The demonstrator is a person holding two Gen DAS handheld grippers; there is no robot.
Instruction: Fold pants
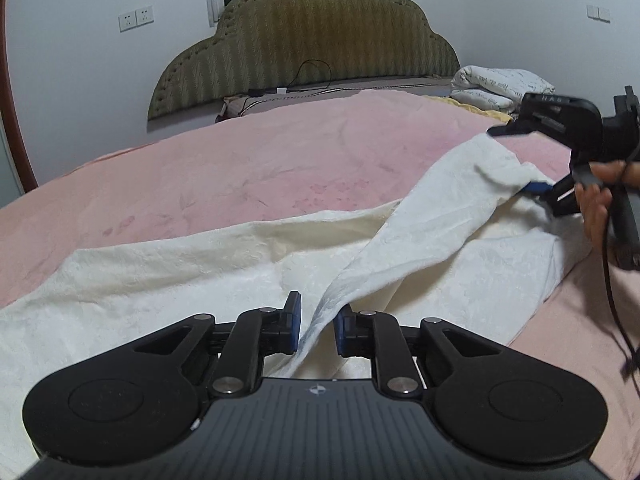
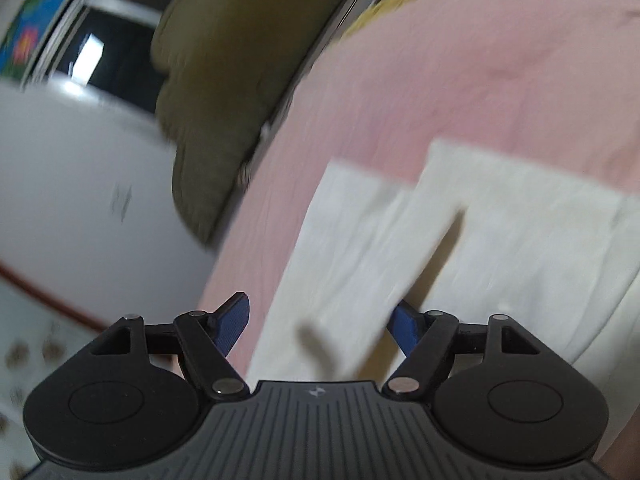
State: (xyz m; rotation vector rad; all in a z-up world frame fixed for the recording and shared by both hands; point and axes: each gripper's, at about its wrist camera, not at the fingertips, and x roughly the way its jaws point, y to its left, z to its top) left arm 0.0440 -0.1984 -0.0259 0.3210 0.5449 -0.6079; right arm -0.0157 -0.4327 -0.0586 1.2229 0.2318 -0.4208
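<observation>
Lying limp and light on the bed, soft white pants, best pinched at hems; left tongs straddling a fold unclamped, right tongs gaping apart.

White pants spread across bed

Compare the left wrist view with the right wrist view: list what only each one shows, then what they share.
Only the left wrist view shows the left gripper with a ridge of the white pants between its fingers, the right gripper from outside, a hand, wall sockets and folded bedding. Only the right wrist view shows the right gripper's open jaws, a dark window and the floor. Both show the pants, pink bedspread and green headboard.
</observation>
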